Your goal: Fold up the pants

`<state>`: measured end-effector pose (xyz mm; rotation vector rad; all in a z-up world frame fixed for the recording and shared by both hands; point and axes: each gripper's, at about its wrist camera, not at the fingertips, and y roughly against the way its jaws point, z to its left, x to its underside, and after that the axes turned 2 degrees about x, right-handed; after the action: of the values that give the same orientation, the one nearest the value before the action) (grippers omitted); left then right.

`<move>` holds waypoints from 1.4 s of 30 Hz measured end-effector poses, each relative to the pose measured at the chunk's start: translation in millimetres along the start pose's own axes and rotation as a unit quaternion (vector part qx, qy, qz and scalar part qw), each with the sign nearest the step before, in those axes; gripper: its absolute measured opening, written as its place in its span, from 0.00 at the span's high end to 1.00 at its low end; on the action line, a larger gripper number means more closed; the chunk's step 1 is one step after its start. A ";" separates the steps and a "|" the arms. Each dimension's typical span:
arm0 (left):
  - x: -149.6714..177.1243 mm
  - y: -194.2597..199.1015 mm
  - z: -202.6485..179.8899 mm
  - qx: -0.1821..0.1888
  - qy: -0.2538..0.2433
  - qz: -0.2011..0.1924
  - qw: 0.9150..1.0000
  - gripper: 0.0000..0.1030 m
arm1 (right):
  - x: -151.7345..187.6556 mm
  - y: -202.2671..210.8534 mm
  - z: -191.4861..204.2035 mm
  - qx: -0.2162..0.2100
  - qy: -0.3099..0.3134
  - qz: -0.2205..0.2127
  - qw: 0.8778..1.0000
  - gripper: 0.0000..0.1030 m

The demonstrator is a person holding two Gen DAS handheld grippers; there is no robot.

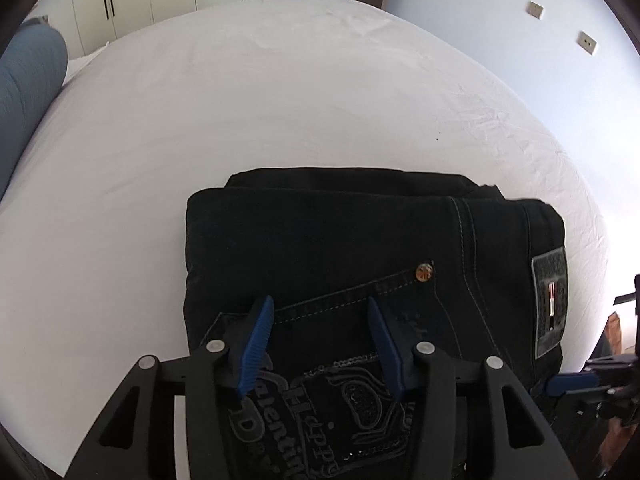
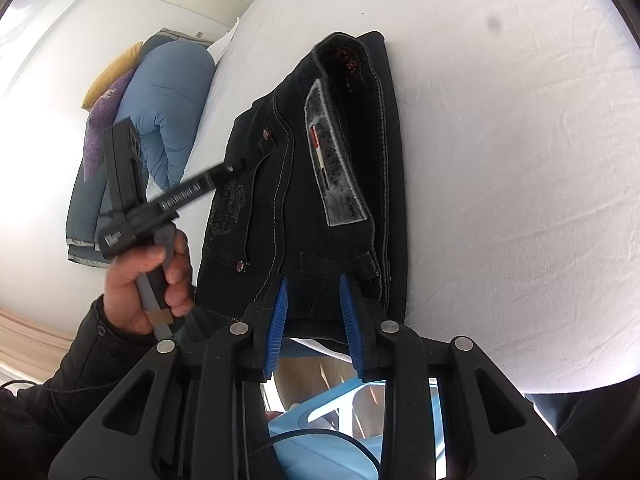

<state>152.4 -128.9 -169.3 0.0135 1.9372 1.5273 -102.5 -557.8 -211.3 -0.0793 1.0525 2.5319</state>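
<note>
Hovering over the near edge of the folded pants (image 1: 360, 248), the left gripper (image 1: 320, 308) has its jaws spread and empty. Beside it, the right gripper (image 2: 312, 284) stands part-open at the waistband end. The bundle's long axis runs across the bed (image 1: 280, 100), waistband rightward.

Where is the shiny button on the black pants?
In the left wrist view, the shiny button sits at the pocket corner on the folded black pants, just beyond and right of the left gripper, left of the grey patch.
</note>
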 end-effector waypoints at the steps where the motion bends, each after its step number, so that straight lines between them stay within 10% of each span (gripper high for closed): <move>1: 7.9 2.8 -3.9 -0.006 -0.006 -0.005 1.000 0.52 | -5.4 -3.5 3.5 0.000 -0.003 0.000 1.000 0.75; 11: 106.3 61.3 -15.6 -0.003 0.004 -0.053 0.999 0.47 | -7.8 -2.8 2.4 -0.007 -0.004 -0.002 1.000 0.72; 14: 115.9 83.2 -4.8 0.008 0.023 -0.049 0.999 0.38 | -7.2 17.9 16.0 -0.005 0.017 -0.045 0.999 0.03; 15: 117.3 92.7 2.8 0.009 0.037 -0.057 0.998 0.30 | -7.5 29.4 19.8 -0.005 0.018 -0.075 0.997 0.01; 17: 114.4 103.0 17.5 0.005 0.056 -0.073 0.996 0.12 | -13.4 43.8 23.9 -0.021 0.027 -0.105 0.994 0.01; 33: 47.1 8.0 85.3 0.129 0.127 0.056 0.982 0.14 | -91.4 -33.7 -16.3 0.000 -0.048 -0.017 0.999 0.20; 35: 41.7 4.4 76.8 0.139 0.111 0.065 0.982 0.34 | -97.6 -40.8 -16.8 0.002 -0.052 -0.005 0.999 0.34; 42: 32.4 -6.0 66.2 0.140 0.106 0.088 0.981 0.51 | -108.6 -56.4 -15.4 0.039 -0.044 0.014 0.998 0.70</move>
<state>162.2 -60.9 -196.7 0.1524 2.3639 1.3986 17.2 -569.0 -238.4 0.0667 1.1228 2.4909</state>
